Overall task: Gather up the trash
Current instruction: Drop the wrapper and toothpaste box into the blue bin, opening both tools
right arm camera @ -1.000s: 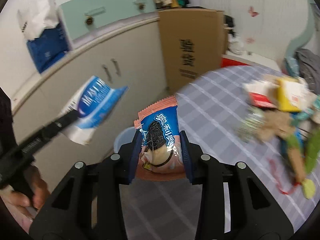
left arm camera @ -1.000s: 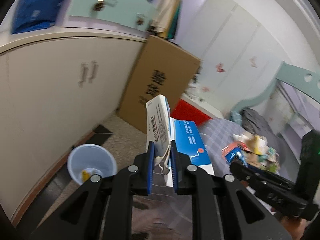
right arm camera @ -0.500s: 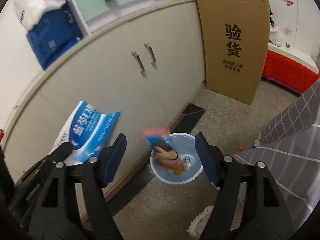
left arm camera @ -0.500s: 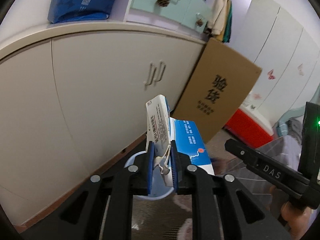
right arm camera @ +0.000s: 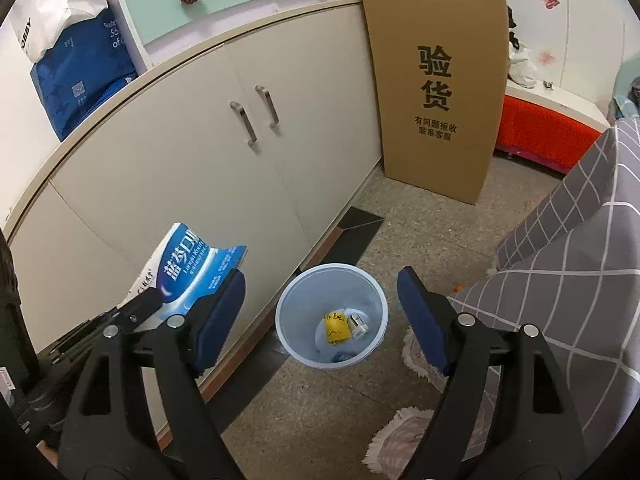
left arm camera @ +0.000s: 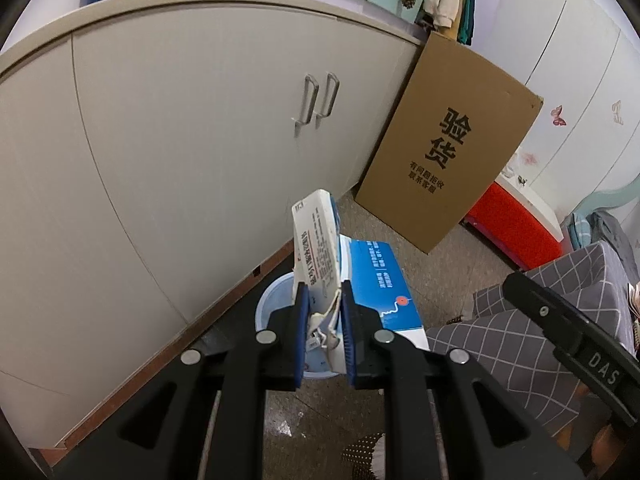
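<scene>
My left gripper point(left arm camera: 323, 292) is shut on a crushed blue and white carton point(left arm camera: 376, 280), which stands tilted above a pale blue bin point(left arm camera: 276, 300) on the floor. In the right wrist view the same carton point(right arm camera: 192, 264) shows at the left, beside the bin point(right arm camera: 296, 312). My right gripper point(right arm camera: 322, 278) hovers over the bin's mouth; its jaws are opening wide with nothing between them. Inside the bin lie a yellow scrap point(right arm camera: 335, 322), a small white piece and a bit of blue. One finger point(left arm camera: 560, 328) of the right gripper crosses the left wrist view at the right.
A cream cabinet point(right arm camera: 200, 152) with two handles runs behind the bin. A tall cardboard box point(right arm camera: 436, 88) leans at its end, with a red bench point(right arm camera: 536, 132) beyond. A grey checked tablecloth point(right arm camera: 580, 248) hangs at the right, and a fringed mat point(right arm camera: 404, 440) lies below it.
Both grippers swung from the table to the bin by the cabinet. The right gripper opened and its cookie packet dropped into the bin. The left still holds the carton.
</scene>
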`<action>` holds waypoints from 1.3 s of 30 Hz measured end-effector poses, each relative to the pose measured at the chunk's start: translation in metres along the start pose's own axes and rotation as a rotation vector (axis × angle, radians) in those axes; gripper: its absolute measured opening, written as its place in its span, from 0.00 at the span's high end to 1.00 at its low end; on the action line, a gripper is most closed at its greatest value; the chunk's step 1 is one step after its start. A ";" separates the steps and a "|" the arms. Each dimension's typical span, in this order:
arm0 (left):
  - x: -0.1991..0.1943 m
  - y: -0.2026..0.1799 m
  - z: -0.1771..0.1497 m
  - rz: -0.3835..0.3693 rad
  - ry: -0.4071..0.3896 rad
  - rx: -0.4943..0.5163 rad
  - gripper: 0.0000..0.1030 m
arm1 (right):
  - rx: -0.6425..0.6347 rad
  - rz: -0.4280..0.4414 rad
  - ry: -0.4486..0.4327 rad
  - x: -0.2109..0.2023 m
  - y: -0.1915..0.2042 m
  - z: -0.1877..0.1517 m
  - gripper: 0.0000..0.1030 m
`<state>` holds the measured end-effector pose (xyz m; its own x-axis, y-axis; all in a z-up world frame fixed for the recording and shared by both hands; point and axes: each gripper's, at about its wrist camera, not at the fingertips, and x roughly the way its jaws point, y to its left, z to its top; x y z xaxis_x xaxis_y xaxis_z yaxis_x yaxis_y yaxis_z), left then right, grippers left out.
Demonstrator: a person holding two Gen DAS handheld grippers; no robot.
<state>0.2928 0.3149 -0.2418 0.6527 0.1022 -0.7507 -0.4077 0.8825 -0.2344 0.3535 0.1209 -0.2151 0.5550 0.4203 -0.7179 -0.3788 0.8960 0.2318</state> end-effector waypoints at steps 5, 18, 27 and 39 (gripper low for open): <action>0.006 -0.011 0.004 -0.009 0.008 0.017 0.86 | 0.025 -0.018 -0.043 -0.004 -0.006 0.000 0.25; 0.023 -0.031 0.031 -0.013 0.007 -0.020 0.21 | 0.115 -0.031 -0.121 -0.020 -0.025 0.001 0.22; -0.005 -0.037 0.012 -0.010 0.007 -0.006 0.21 | 0.129 -0.028 -0.120 -0.039 -0.027 -0.004 0.22; -0.098 -0.088 0.001 -0.098 -0.104 0.054 0.21 | 0.147 -0.005 -0.232 -0.130 -0.042 -0.006 0.21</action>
<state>0.2654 0.2277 -0.1465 0.7516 0.0589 -0.6569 -0.3055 0.9138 -0.2676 0.2926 0.0278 -0.1358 0.7179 0.4225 -0.5532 -0.2734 0.9020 0.3341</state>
